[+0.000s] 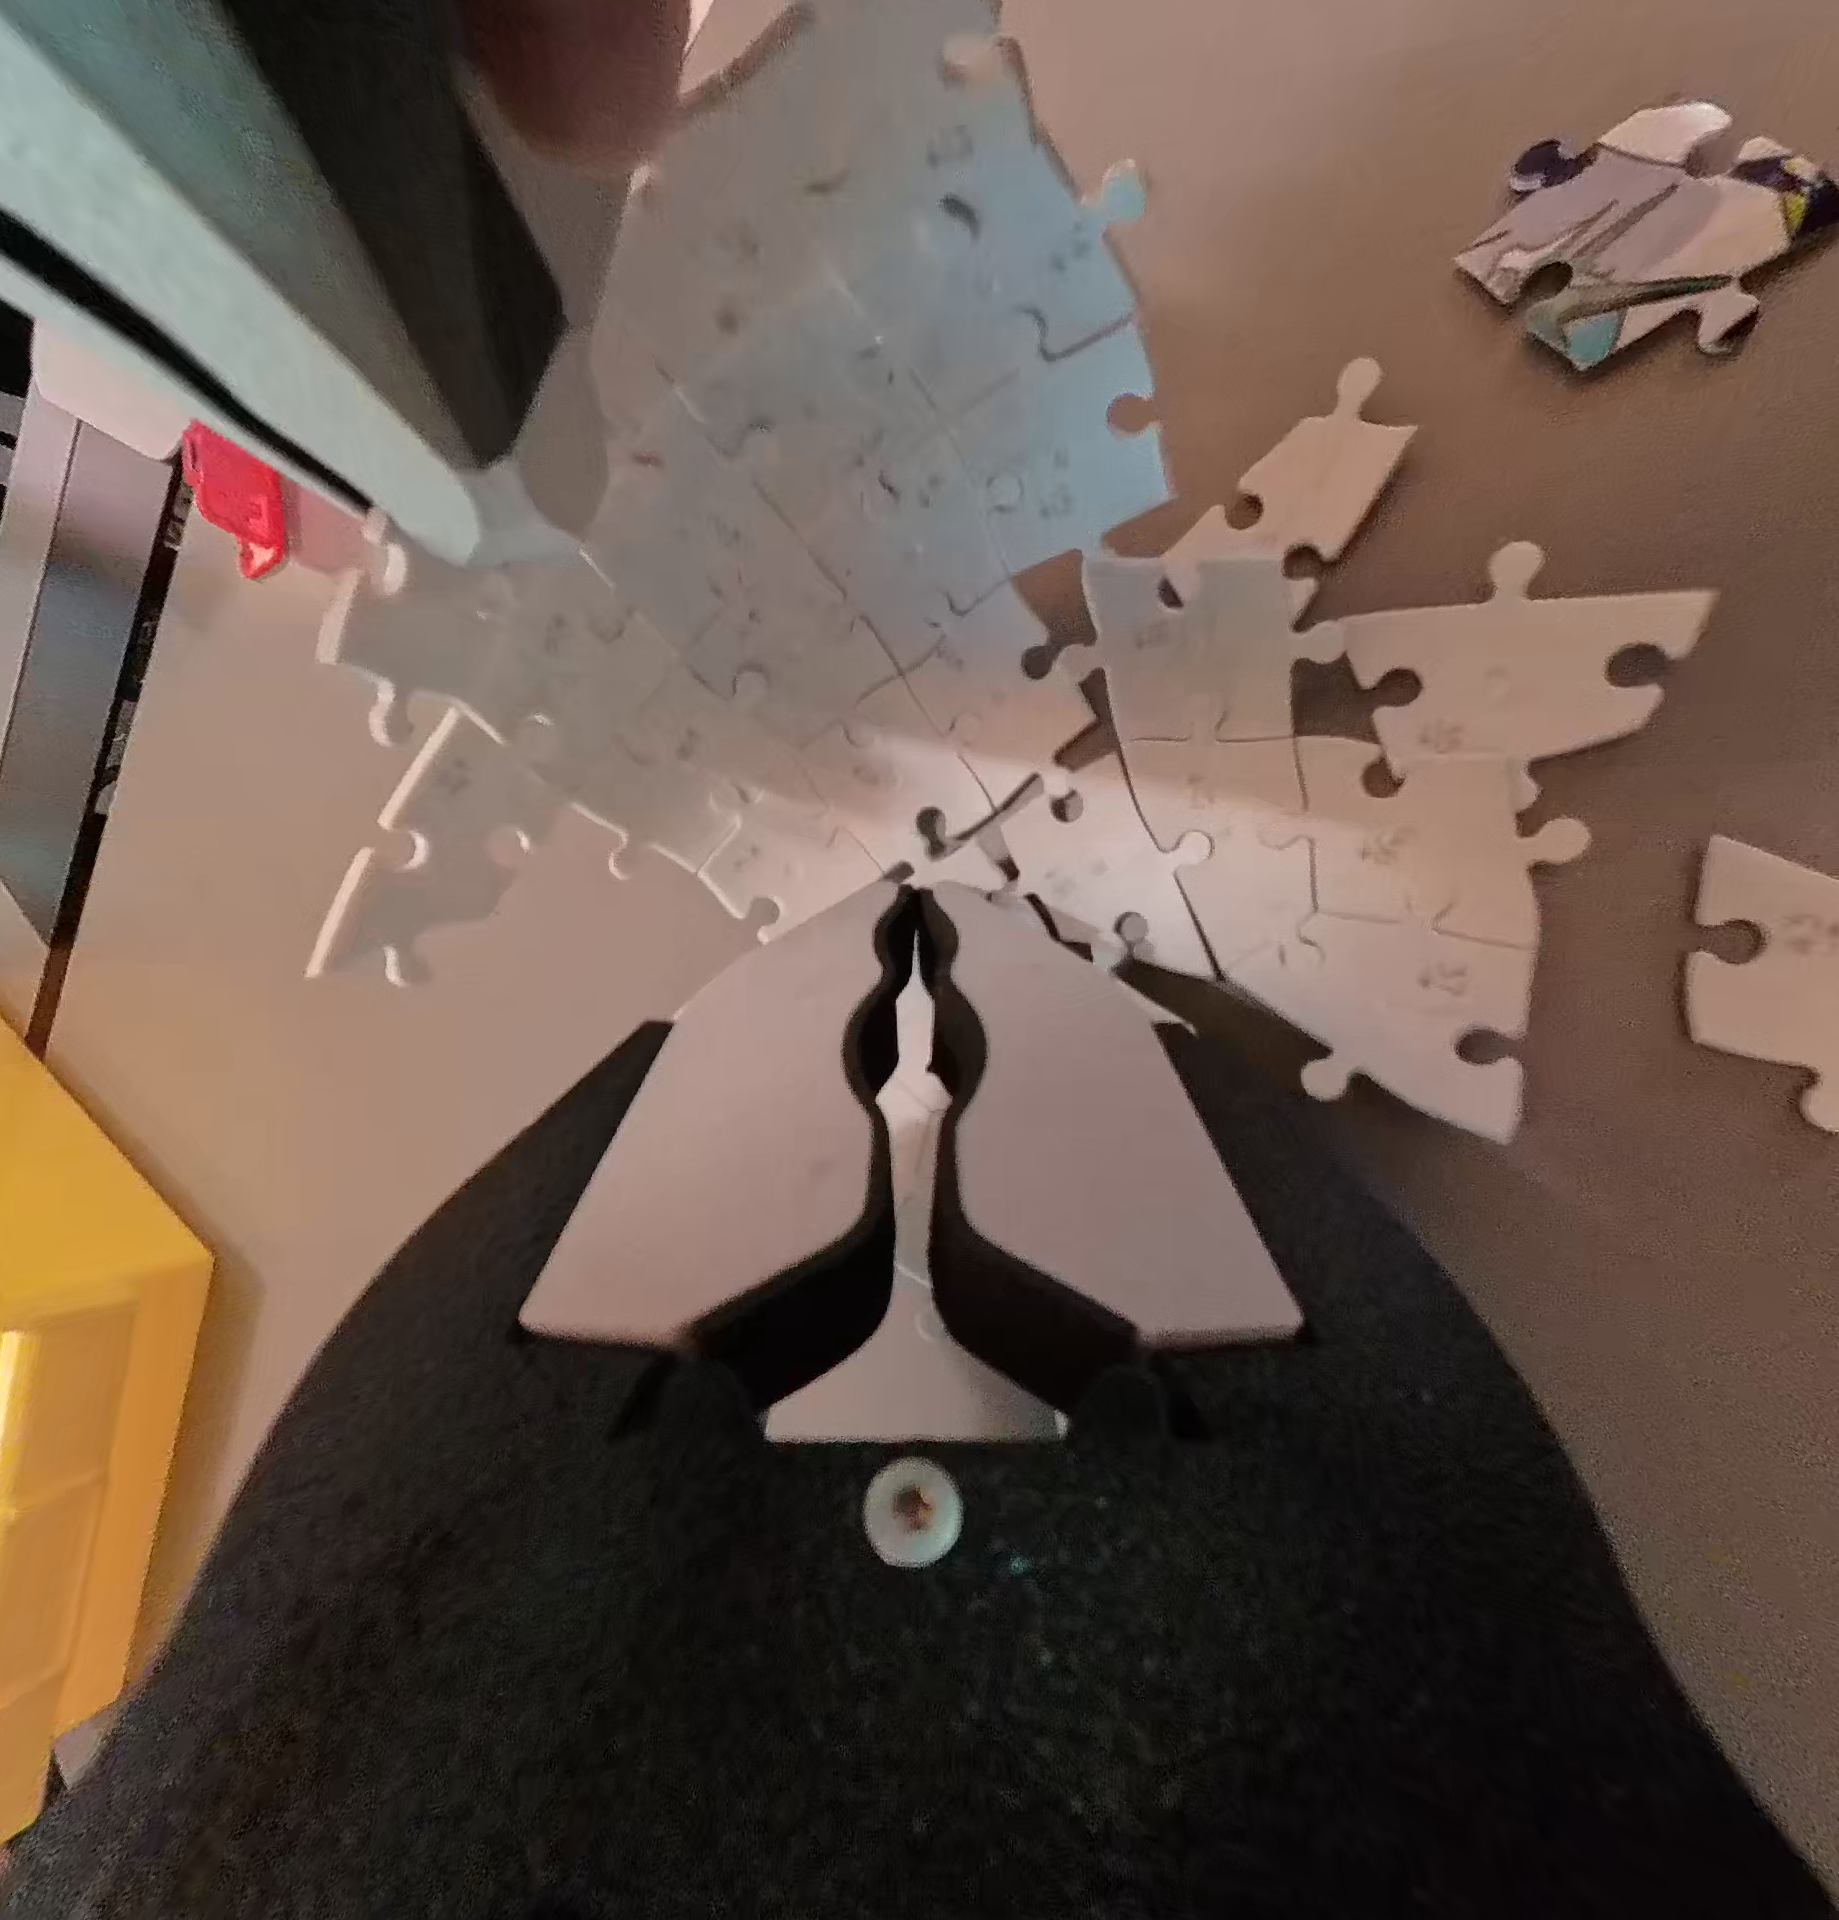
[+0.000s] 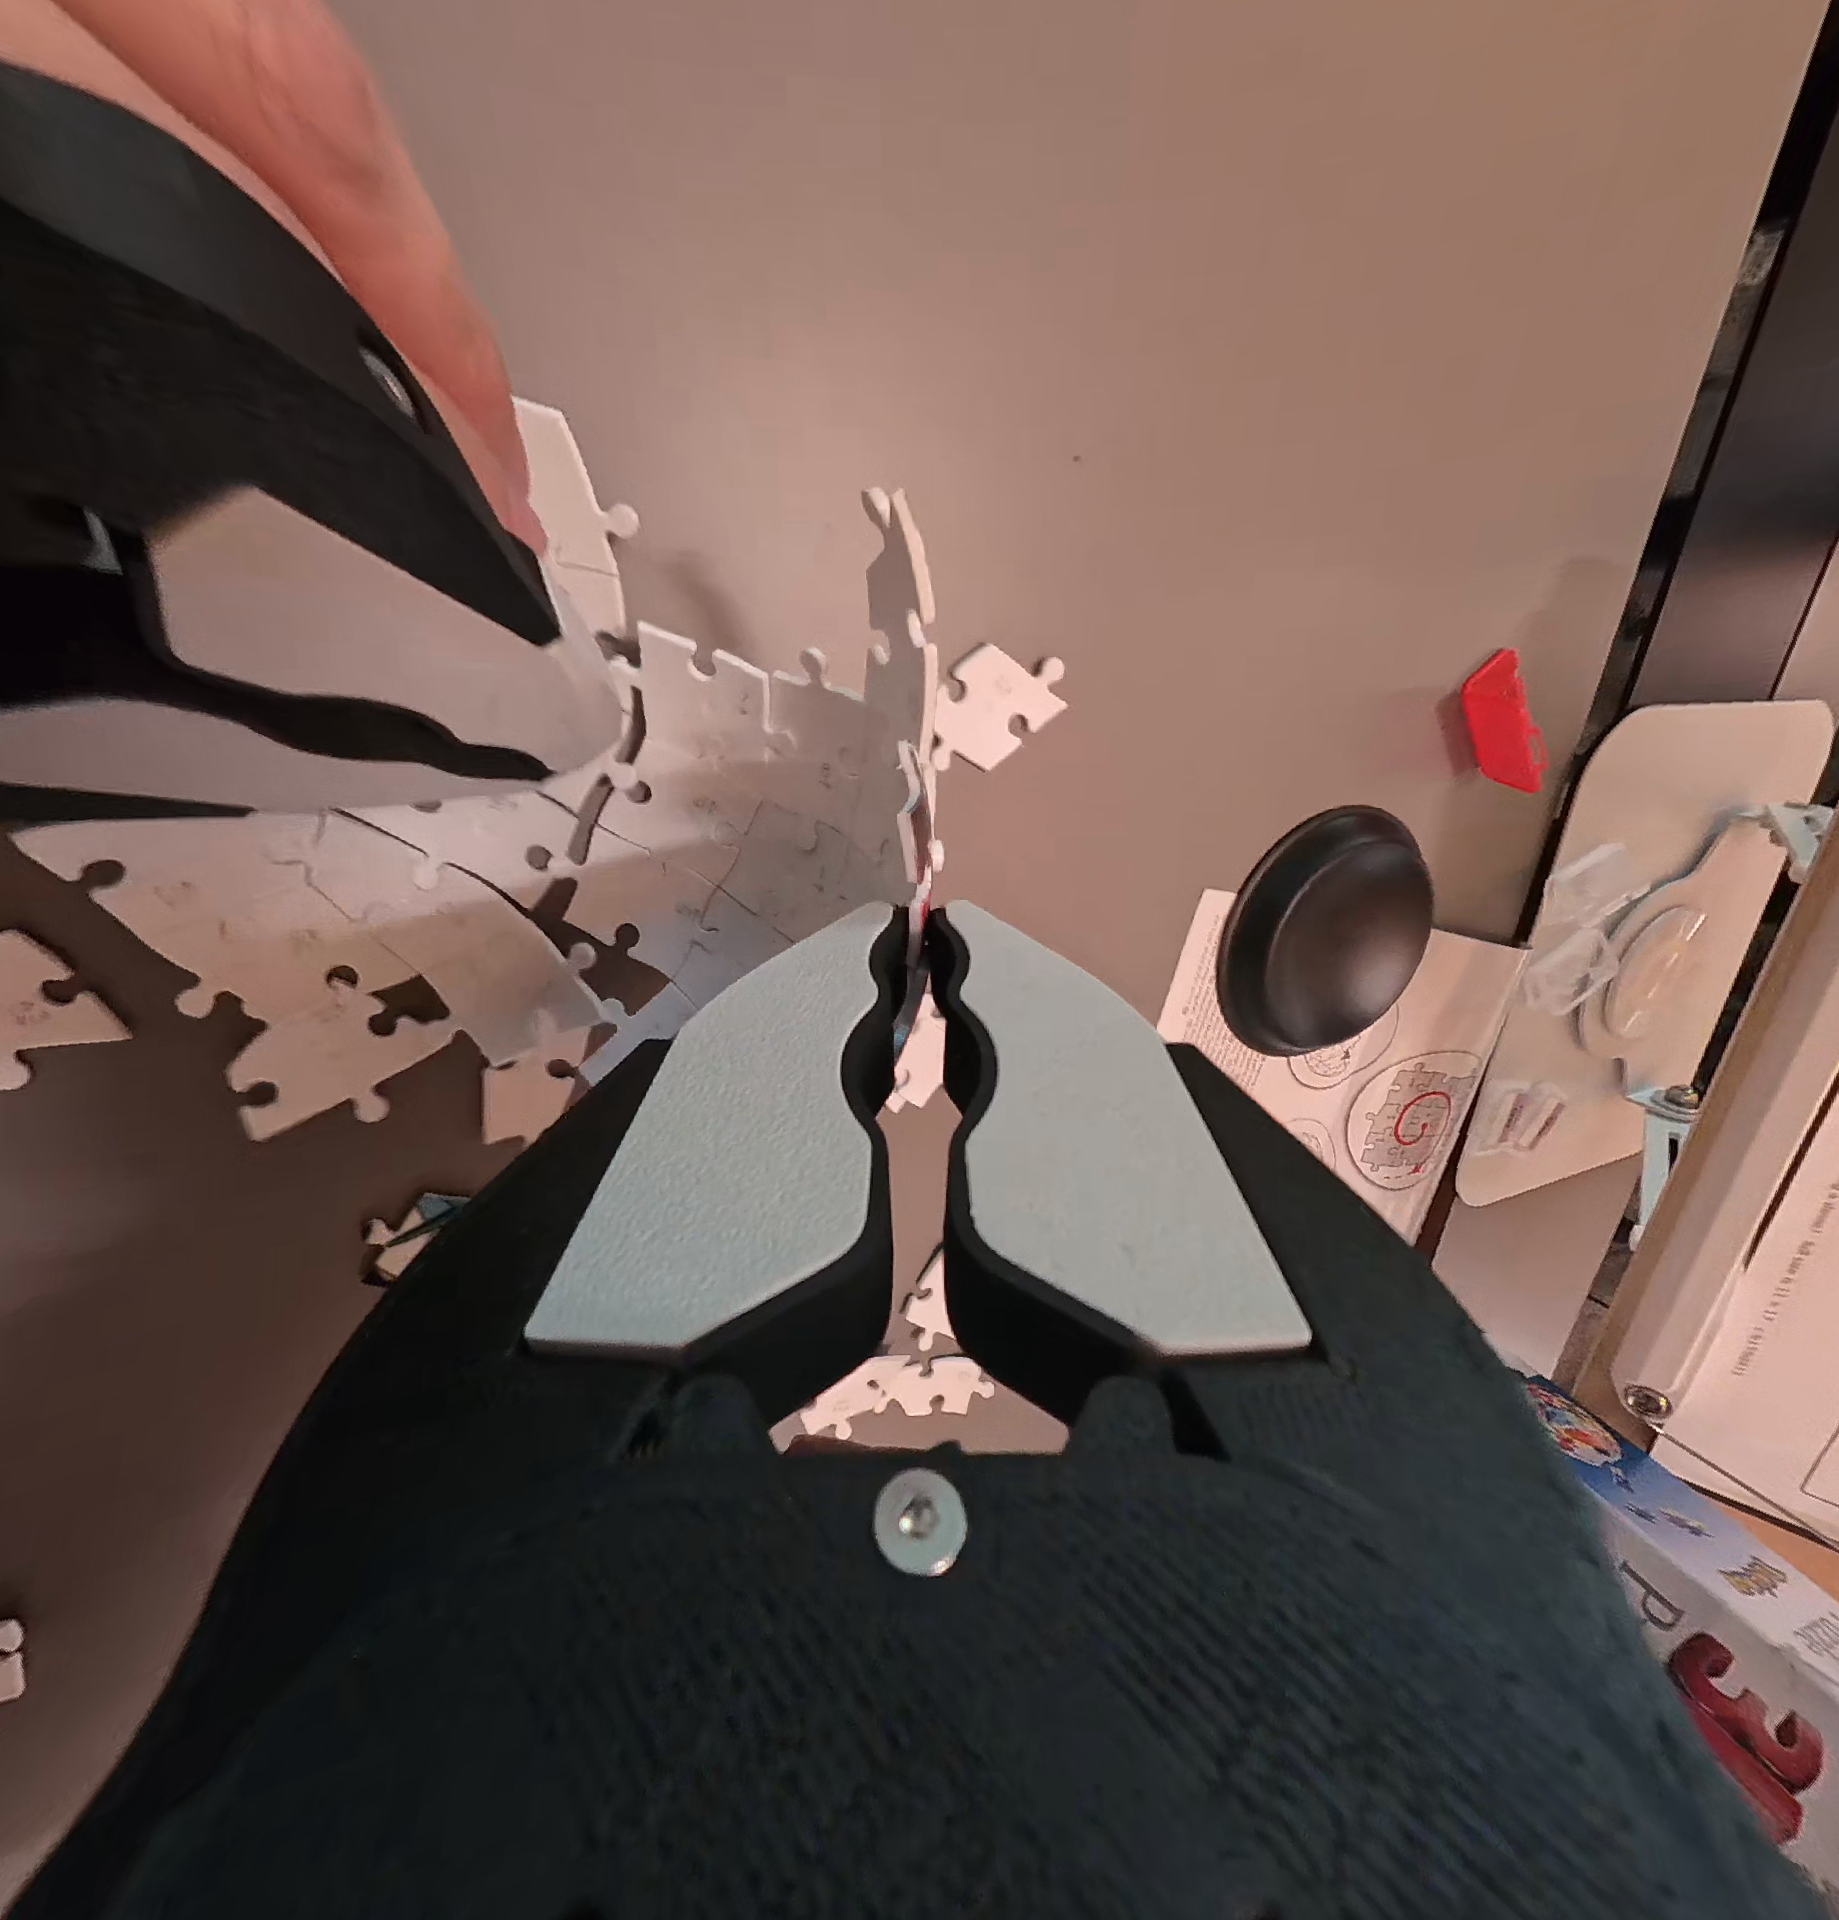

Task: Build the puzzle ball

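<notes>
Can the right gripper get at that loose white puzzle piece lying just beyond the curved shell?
Probably not yet: the right gripper has its jaws shut on the curved puzzle shell's edge, and that shell stands between it and the loose piece.

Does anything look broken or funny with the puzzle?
Yes. The curved shell has open gaps between strips, one showing near its middle. Loose pieces lie scattered. Both grippers pinch its edges.
</notes>
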`<state>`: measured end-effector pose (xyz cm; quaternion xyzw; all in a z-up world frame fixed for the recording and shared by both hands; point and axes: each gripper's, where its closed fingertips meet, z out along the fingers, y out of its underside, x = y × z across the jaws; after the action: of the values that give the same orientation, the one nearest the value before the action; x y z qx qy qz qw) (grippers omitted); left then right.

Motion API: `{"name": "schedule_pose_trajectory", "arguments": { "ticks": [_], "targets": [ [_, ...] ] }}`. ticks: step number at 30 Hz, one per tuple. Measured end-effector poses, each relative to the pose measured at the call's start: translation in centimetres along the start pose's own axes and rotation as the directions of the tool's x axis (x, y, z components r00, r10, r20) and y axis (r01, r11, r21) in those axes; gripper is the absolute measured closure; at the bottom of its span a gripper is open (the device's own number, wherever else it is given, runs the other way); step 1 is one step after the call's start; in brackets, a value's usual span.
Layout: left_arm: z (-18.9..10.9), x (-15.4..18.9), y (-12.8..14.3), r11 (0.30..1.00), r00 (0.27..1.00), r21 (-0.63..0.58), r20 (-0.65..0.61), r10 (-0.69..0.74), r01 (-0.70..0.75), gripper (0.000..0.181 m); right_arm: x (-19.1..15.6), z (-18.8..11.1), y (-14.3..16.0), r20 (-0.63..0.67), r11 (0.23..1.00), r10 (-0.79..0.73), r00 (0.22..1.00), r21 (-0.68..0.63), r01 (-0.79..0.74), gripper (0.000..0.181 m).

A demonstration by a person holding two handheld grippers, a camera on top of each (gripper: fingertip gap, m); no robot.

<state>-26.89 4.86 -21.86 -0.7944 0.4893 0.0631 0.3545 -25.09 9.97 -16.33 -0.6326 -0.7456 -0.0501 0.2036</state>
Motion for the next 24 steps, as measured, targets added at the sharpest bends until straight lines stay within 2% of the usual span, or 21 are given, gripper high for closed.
{"name": "schedule_pose_trajectory", "arguments": {
  "ticks": [12,18,24],
  "targets": [
    [0.2,-0.2,0.1,1.0,0.995,-0.01,-0.101,0.009,-0.01,0.181,0.3,0.7,0.2,0.032,0.999,0.036,0.999,0.035,-0.037,0.178],
    [0.2,-0.2,0.2,0.997,0.988,0.017,-0.133,0.079,-0.077,0.181,0.4,0.9,0.1,0.052,0.999,0.014,0.999,0.052,-0.017,0.178],
    [0.1,-0.8,0.8,0.998,0.991,0.024,-0.116,0.06,-0.057,0.181,0.8,1.4,0.0,0.073,0.997,0.054,0.996,0.057,-0.058,0.178]
  ]
}}
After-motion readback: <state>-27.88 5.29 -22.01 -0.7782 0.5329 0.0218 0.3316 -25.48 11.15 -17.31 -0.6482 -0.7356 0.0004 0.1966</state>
